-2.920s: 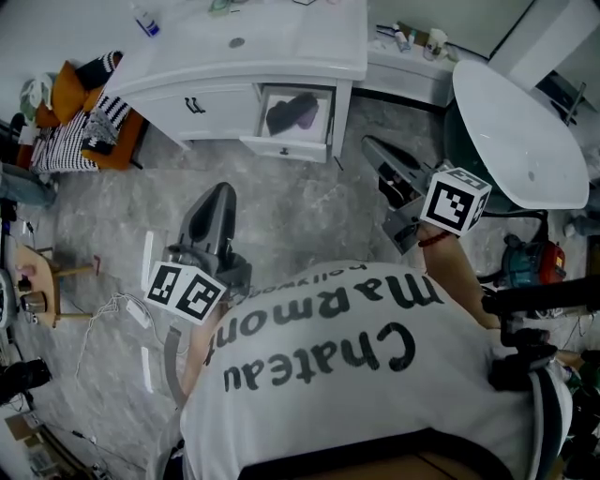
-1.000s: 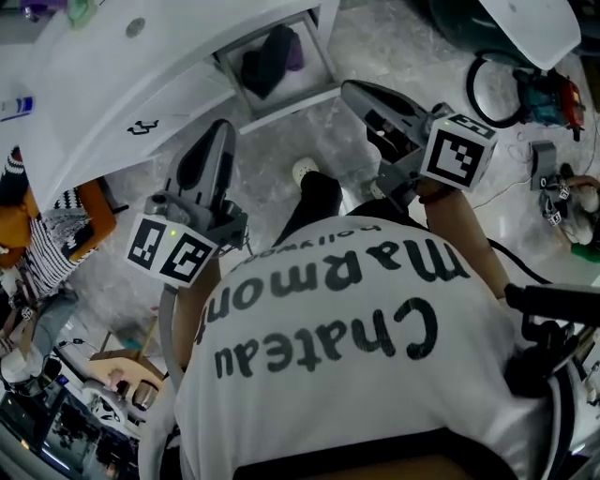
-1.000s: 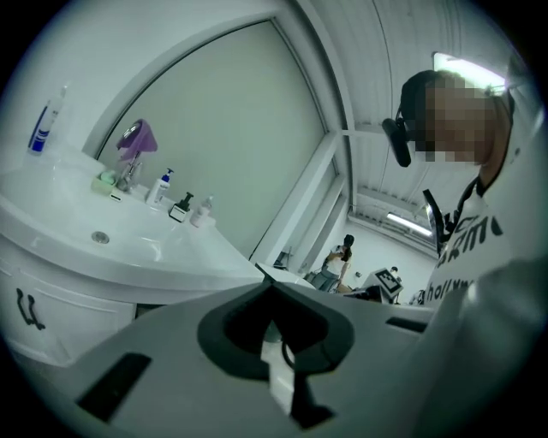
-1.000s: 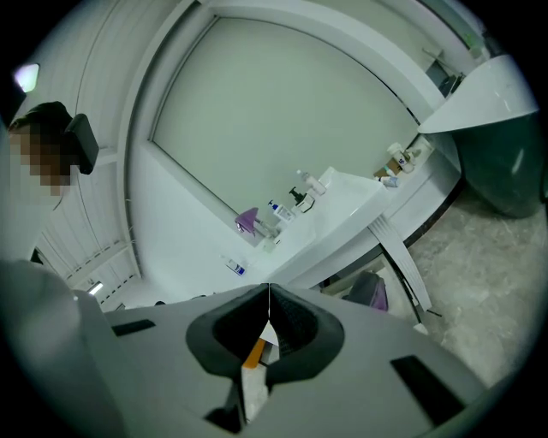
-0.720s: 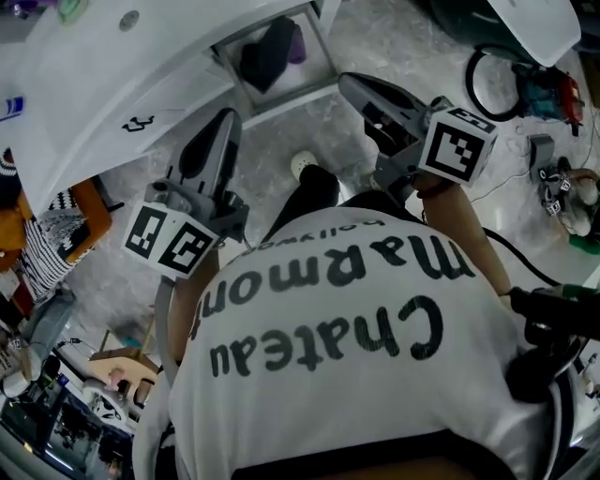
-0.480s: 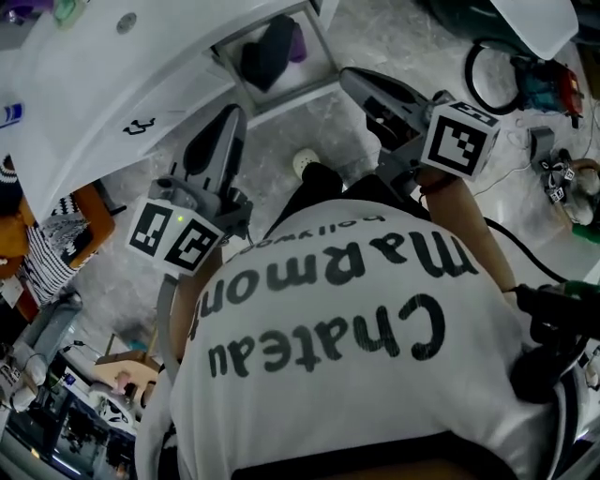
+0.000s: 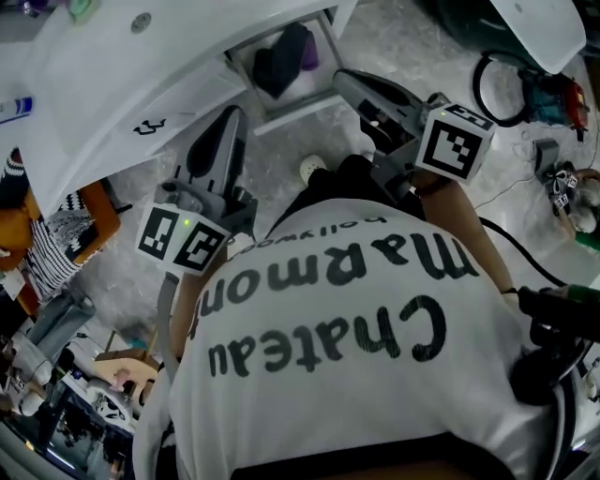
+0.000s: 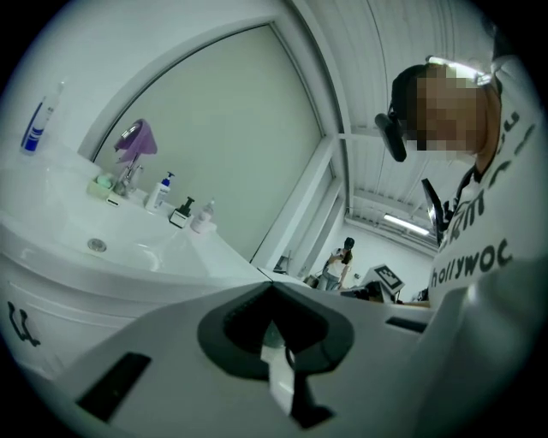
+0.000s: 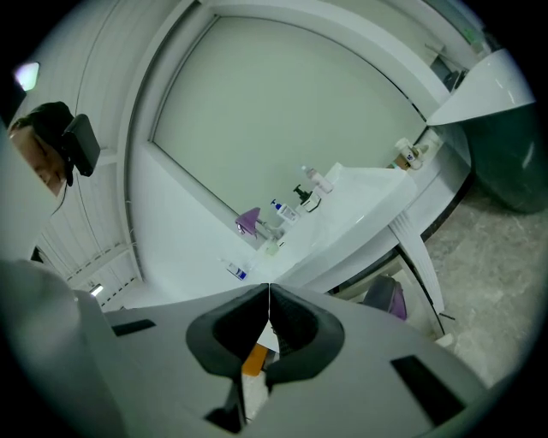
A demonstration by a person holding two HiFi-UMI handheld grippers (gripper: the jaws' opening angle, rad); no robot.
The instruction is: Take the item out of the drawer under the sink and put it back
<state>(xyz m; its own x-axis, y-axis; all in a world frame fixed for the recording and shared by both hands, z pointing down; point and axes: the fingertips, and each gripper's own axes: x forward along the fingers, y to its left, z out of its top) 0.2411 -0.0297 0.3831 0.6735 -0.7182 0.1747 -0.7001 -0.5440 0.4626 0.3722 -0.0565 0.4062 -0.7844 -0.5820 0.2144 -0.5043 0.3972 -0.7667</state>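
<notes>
The drawer (image 7: 309,94) under the white sink counter (image 7: 112,75) stands pulled out. A dark item (image 7: 277,64) with a purple part lies inside it. In the right gripper view the same item (image 9: 387,297) shows through the drawer's open side. My left gripper (image 7: 231,116) is shut and empty, hovering in front of the vanity, left of the drawer. My right gripper (image 7: 341,77) is also shut with nothing between its jaws, just right of the drawer's front corner. Tips meet in both gripper views: left gripper (image 8: 272,285), right gripper (image 9: 269,287).
A closed drawer with a black handle (image 7: 148,127) is left of the open one. Bottles (image 9: 301,198) and a tap stand on the counter. A white oval top (image 7: 539,28), cables and tools (image 7: 539,89) lie to the right. An orange seat (image 7: 56,230) is at left.
The person has come closer to the vanity since the oldest frame. Over the last second the right gripper has edged toward the drawer's corner. Both grippers stay shut.
</notes>
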